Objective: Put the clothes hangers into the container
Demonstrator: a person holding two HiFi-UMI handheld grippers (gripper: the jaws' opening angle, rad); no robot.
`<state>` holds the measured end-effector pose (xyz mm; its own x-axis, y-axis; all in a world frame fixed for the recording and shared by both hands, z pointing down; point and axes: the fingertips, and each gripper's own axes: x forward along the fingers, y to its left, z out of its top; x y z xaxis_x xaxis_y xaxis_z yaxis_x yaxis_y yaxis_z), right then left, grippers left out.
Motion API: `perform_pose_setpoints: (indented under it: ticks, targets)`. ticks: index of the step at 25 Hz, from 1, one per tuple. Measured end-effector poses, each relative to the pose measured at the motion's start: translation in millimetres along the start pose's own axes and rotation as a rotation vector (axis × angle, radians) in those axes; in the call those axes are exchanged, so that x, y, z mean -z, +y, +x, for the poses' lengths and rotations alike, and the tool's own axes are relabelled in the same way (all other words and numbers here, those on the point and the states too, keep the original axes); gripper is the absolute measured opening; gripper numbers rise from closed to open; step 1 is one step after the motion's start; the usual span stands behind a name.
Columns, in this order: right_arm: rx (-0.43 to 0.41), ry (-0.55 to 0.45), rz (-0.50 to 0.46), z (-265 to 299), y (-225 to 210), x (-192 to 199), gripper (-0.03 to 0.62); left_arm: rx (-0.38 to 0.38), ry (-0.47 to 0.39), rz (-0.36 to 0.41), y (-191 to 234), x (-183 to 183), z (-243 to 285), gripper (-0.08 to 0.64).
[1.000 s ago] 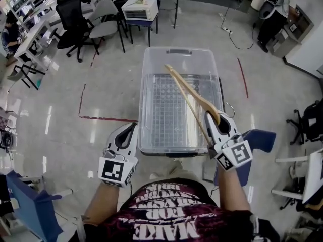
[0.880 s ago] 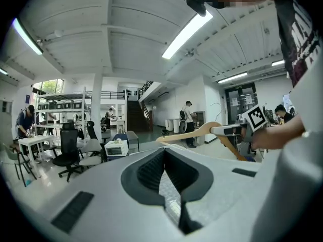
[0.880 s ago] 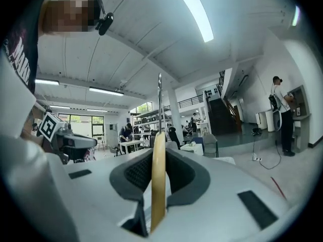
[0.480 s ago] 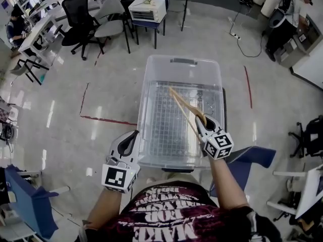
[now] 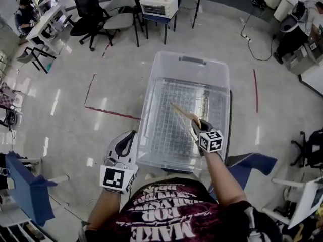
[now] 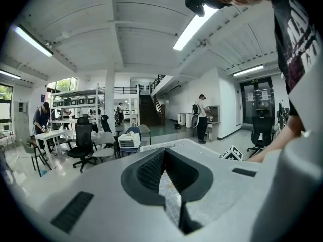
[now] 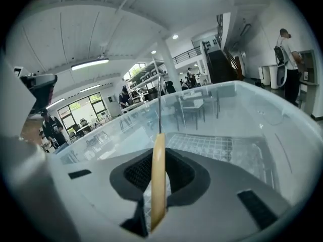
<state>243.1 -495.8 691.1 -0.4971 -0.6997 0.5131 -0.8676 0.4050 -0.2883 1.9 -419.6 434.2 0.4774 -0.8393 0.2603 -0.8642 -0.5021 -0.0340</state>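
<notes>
A clear plastic container (image 5: 187, 60) with a grid-patterned floor stands in front of me, its lid off. My right gripper (image 5: 198, 127) reaches over its near right rim and is shut on a wooden clothes hanger (image 5: 182, 112). The hanger slants away to the upper left, low inside the container. In the right gripper view the wooden hanger (image 7: 158, 180) stands edge-on between the pads, its metal hook rising above, with the container wall (image 7: 262, 120) around it. My left gripper (image 5: 126, 140) hovers outside the container's near left corner, shut and holding nothing. Its jaw tips meet in the left gripper view (image 6: 164, 151).
The container rests on a dark stand. A blue chair (image 5: 252, 163) is close on the right and a blue object (image 5: 28, 190) at lower left. Red tape (image 5: 113, 113) marks the floor. Office chairs and a white box on a blue chair (image 5: 158, 4) stand beyond. A person (image 5: 298, 24) stands at the far right.
My right gripper has dropped with the hanger from above the container's near rim down into it. The left gripper has barely shifted.
</notes>
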Motion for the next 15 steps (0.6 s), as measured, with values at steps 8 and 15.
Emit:
perform_pose_setpoints:
  ticks: [8, 15]
  targets:
    - [-0.081, 0.141, 0.027, 42.0, 1.9, 57.6, 0.061, -0.033, 0.032, 0.003, 3.7, 9.6, -6.5, 0.006]
    - [-0.100, 0.228, 0.198, 64.0, -10.1, 95.9, 0.203, -0.029, 0.057, 0.011, -1.4, 16.4, -15.4, 0.006]
